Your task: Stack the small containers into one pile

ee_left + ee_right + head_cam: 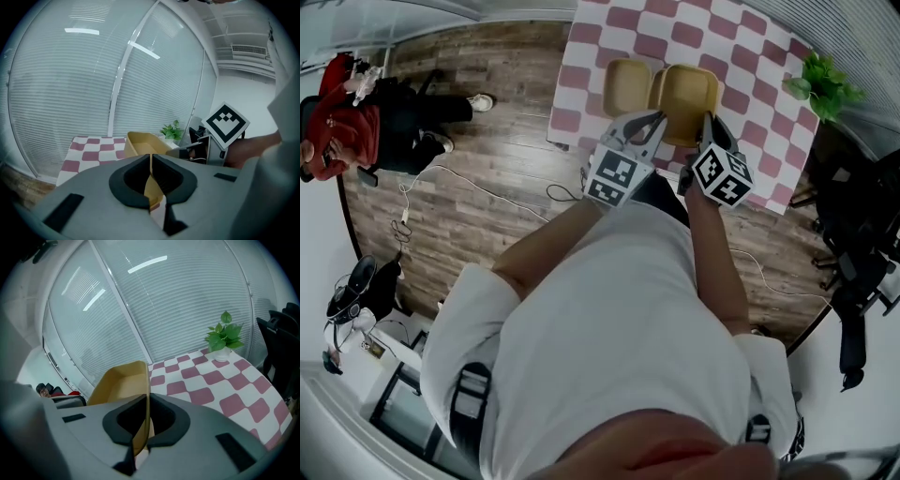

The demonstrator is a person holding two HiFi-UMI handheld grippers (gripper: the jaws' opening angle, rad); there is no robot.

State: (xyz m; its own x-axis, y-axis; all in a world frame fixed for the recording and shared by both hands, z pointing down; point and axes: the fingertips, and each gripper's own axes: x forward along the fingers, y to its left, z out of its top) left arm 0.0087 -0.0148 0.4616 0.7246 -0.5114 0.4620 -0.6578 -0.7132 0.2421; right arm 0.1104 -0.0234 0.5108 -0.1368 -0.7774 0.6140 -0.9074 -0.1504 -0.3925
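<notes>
Head view, left gripper (653, 119) and right gripper (710, 122) fingers clamp tan container (689, 89), near rim hidden

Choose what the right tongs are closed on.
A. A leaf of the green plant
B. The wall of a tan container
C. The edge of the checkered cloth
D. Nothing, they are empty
B: in the right gripper view the right tongs are shut on the thin wall of the tan container, far from the plant.
</notes>
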